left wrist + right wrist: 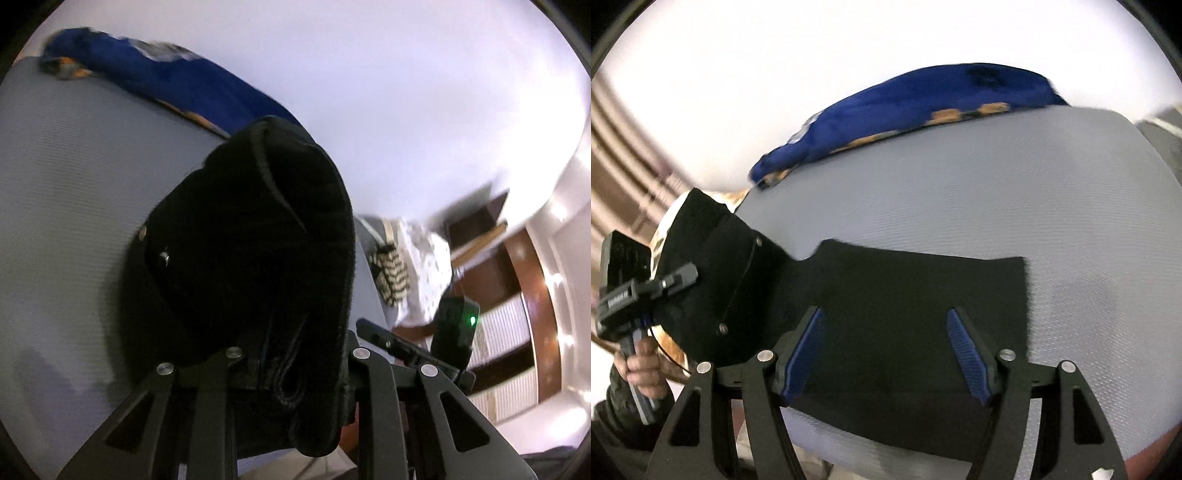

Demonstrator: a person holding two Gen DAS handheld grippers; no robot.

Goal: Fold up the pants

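black pants (908, 295): spread on grey worktop (1052, 184), under and ahead of both tongs. left tongs (295, 373): clamped on bunched waist end, raised. right tongs (884, 354): apart, empty, above the cloth. step, judged: fold-over under way. next: carry gripped end across, lay flat.

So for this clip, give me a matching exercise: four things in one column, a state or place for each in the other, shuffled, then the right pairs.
Things
1. left gripper
2. right gripper
3. black pants
4. blue cloth

States or places
A. bunched at the far edge of the grey surface
B. fingers apart, nothing gripped
C. shut on bunched dark fabric
D. one end lifted, the rest lying flat

Pairs: 1-C, 2-B, 3-D, 4-A
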